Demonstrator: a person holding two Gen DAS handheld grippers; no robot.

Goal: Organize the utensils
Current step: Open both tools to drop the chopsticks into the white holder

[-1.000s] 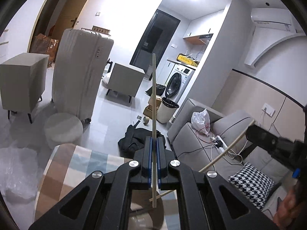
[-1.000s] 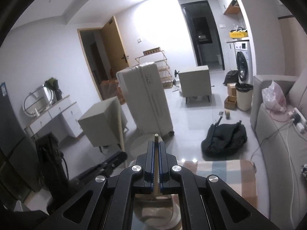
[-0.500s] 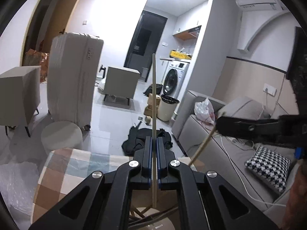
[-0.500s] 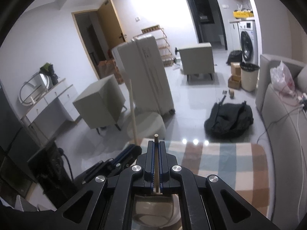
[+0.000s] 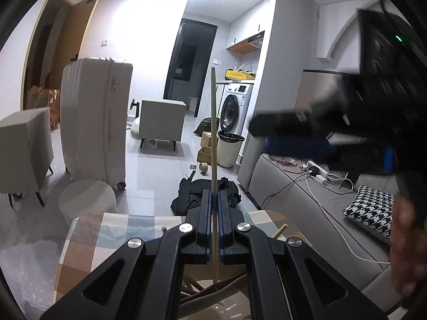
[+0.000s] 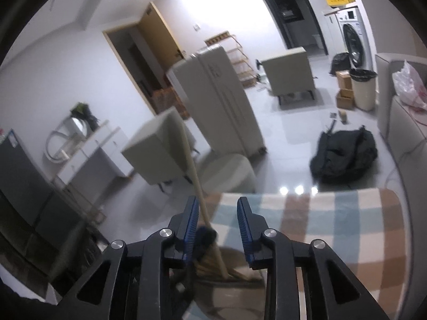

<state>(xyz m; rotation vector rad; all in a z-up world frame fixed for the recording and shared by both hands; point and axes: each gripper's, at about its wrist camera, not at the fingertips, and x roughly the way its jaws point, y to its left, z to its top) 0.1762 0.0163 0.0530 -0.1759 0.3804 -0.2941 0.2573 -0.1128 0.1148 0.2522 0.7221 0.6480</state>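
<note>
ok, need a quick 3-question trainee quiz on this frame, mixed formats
1. True or false: the left hand-held gripper is shut on a chopstick.
2. Multiple choice: in the right wrist view, the right hand-held gripper has its jaws: A) clamped on a spoon B) opening, nothing gripped C) out of view.
3. Fill in: the table is covered by a ____ cloth.

Key: 1 true; 2 B; 3 checked.
</note>
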